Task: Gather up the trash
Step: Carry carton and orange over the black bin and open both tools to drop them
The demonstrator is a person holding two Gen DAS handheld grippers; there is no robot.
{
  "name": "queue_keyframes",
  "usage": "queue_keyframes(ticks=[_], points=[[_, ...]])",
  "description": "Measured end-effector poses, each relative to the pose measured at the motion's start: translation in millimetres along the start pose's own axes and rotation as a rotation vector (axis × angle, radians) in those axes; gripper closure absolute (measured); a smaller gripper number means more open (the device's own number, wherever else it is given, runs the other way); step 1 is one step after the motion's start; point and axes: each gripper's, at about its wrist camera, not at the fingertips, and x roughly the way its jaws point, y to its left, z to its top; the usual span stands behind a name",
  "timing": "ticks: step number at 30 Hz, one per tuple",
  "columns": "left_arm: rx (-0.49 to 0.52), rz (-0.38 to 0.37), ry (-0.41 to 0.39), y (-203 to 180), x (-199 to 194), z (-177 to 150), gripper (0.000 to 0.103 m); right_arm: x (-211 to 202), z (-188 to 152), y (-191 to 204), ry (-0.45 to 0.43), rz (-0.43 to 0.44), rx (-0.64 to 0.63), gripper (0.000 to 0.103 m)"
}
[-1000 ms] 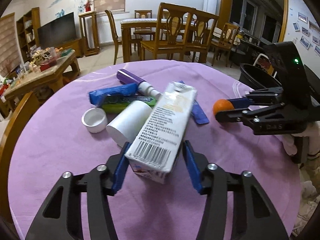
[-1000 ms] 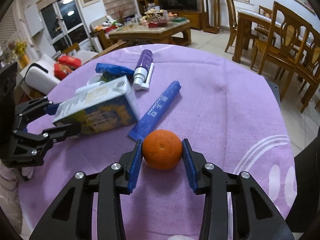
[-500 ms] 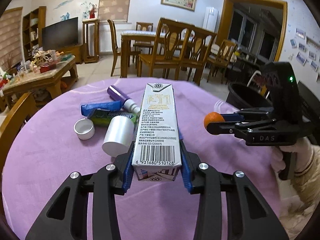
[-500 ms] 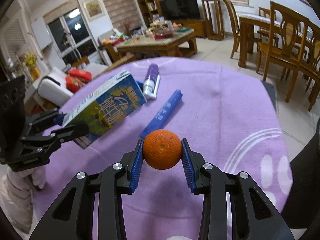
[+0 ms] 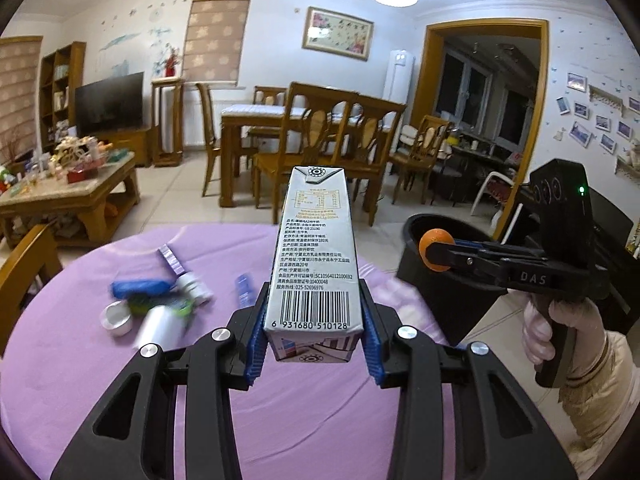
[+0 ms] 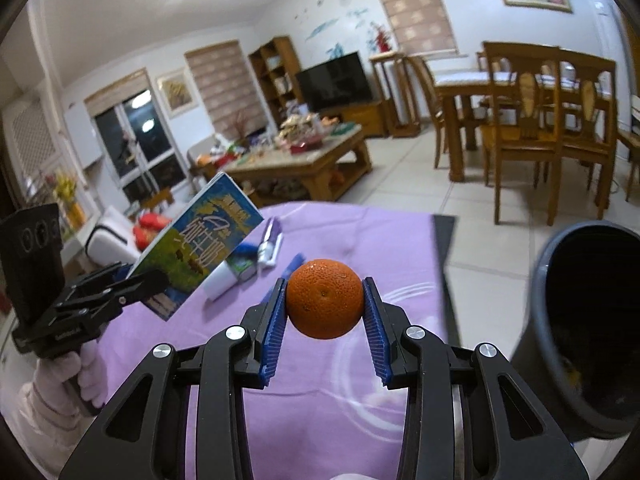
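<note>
My left gripper (image 5: 314, 336) is shut on a milk carton (image 5: 316, 256) and holds it upright, well above the purple table (image 5: 280, 420). The carton also shows in the right wrist view (image 6: 200, 248), tilted, with the left gripper (image 6: 132, 280) around its base. My right gripper (image 6: 325, 314) is shut on an orange (image 6: 325, 298) and holds it in the air. In the left wrist view the orange (image 5: 434, 248) hangs by the rim of the black trash bin (image 5: 452, 276). The bin (image 6: 584, 320) stands right of the table.
On the table lie a white cap (image 5: 116, 316), a white cup (image 5: 160, 326), a blue packet (image 5: 140, 287), a purple-and-white bottle (image 5: 180, 270) and a blue tube (image 5: 243, 290). Wooden chairs (image 5: 316, 148) and a coffee table (image 5: 68, 188) stand behind.
Both grippers have risen from the table. The left lifted the carton and turned it upright. The right carried the orange up and over toward the black bin.
</note>
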Motion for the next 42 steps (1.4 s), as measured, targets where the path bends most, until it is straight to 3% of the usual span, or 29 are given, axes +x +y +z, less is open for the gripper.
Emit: queue_keyframes(ticks=[12,21,30,42], points=[[0.094,-0.142,-0.005,-103,70,29,0.064,-110,-7,-120,-0.177,-0.134,0.163,0.066],[0.140,-0.224,0.037,-163,131,29,0.064,-155,-33,-218,-0.258,-0.238,0.290,0.066],[0.162,-0.255,0.106,-194,180,18,0.064,-154,-55,-281,-0.256,-0.278,0.357,0.066],[0.185,-0.242,0.172,-207,212,11,0.064,-120,-61,-291,-0.236,-0.302,0.354,0.066]])
